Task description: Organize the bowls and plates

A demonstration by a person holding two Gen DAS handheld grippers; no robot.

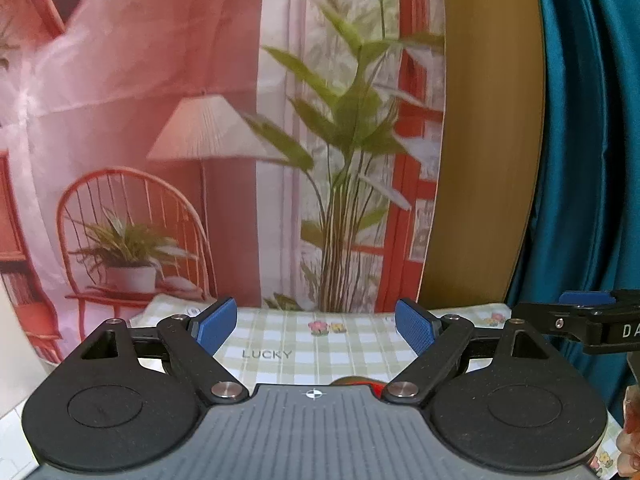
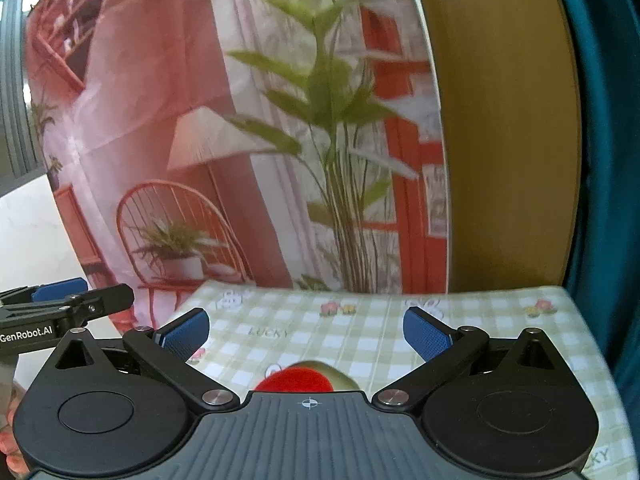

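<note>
the right gripper [image 2: 306, 332] hangs with jaws wide apart over the checked surface [image 2: 360, 328]; a red bowl [image 2: 296, 381] lies just below, the left gripper [image 2: 60, 300] at the left edge.

Staged home corner: checked tablecloth [image 2: 360, 332], printed living-room backdrop [image 1: 200, 120].

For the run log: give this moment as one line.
left gripper: open, empty | right gripper: open, empty | red-topped object: on checked tablecloth, partly hidden | plates, bowls: not visible
</note>
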